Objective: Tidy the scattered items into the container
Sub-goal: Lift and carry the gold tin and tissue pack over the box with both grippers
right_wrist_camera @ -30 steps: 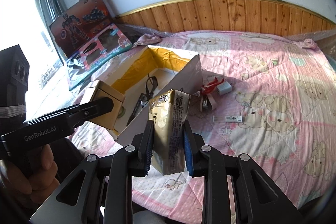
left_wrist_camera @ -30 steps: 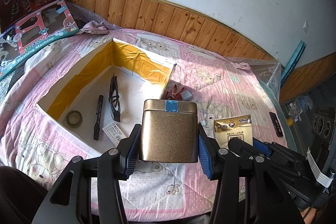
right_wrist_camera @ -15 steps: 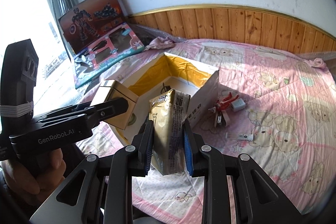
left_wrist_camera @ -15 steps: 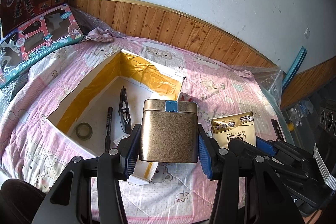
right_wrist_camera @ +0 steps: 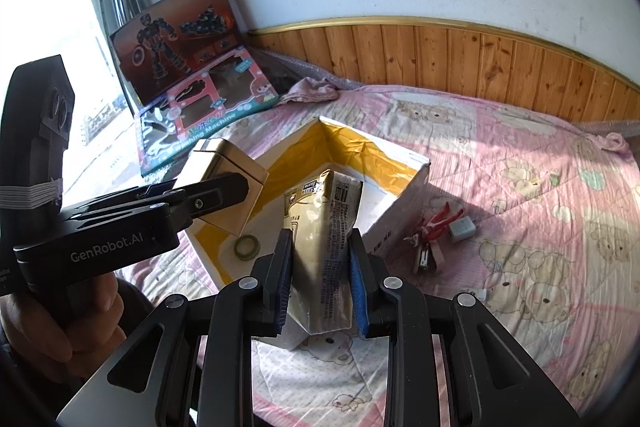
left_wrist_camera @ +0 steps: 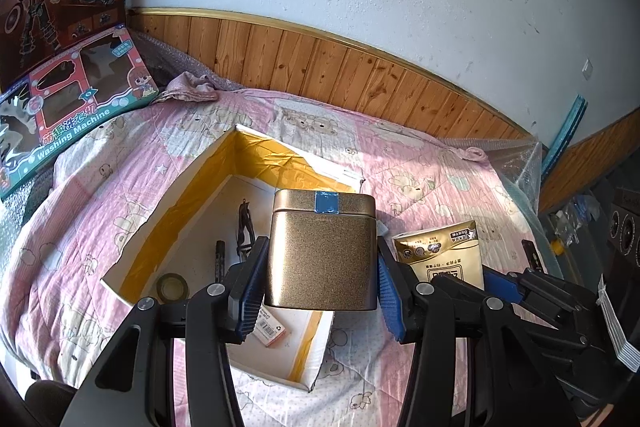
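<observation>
Right, I'm holding the left gripper (left_wrist_camera: 322, 277) clamped on the gold tin (left_wrist_camera: 323, 251), its blue pads pressing the tin's two flanks, and the tin is hanging upright over the near end of the open cardboard box (left_wrist_camera: 132, 231). I'm also carrying the gold packet (right_wrist_camera: 323, 255) in the right gripper (right_wrist_camera: 320, 281), the fingers squeezed in on its soft sides so it is creasing a little, and it is hovering just above the box's near wall, beside the tin.

Inside the box I'm seeing a tape roll (left_wrist_camera: 173, 287), a black marker (left_wrist_camera: 219, 259), a pair of glasses (left_wrist_camera: 245, 227) and a small label card (left_wrist_camera: 269, 325) lying on the white floor. So the tin needs a bare patch, and the free floor towards the yellow-lined far corner is looking like the best bet. I'm aiming to lower it flat and level, keeping clear of the glasses so nothing gets crushed, and only easing the fingers apart once the base is resting.

The two tools are sitting close together, so I'm planning one drop at a time, tin first, with the packet waiting to the side. The packet is soft, so I'm expecting it to flop; laying it down on its broad face should be tidier than letting it fall.

Out on the pink quilt (right_wrist_camera: 540, 187) a red clip (right_wrist_camera: 438, 221) and a small white adapter (right_wrist_camera: 462, 229) are waiting beside the box.
</observation>
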The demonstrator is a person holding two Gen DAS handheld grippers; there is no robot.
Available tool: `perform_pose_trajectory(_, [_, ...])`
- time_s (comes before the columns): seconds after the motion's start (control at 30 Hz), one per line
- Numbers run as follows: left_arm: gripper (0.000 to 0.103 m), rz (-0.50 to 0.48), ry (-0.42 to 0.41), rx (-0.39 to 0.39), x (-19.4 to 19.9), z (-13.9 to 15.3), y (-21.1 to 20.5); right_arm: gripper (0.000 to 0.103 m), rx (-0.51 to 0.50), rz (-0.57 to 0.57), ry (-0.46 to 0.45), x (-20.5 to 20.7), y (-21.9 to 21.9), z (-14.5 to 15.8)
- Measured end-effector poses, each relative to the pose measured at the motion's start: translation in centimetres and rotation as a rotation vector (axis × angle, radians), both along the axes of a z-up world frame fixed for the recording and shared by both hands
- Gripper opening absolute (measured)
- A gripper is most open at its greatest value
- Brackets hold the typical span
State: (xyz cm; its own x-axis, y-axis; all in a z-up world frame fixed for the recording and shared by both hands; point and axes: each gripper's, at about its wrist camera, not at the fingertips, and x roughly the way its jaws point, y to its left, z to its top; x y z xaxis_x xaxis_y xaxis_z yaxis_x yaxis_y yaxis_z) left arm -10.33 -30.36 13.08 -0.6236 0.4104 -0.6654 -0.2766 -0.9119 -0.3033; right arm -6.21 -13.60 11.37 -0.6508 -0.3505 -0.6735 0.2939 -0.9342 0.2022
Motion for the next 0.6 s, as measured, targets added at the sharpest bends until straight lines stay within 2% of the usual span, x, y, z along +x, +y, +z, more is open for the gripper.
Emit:
perform_pose_trajectory(0.33, [0.051, 0.011, 0.001, -0.007, -3.5, 0.4, -0.5, 0.027, 0.003, 0.007, -0.011, -3.4, -0.5, 0.0])
perform_pose_trajectory(0.6, [0.051, 0.026, -0.027, -0.042, -6.9, -0.9, -0.5, 0.027, 0.009, 0.016, -0.034, -6.3, -1.0, -0.5])
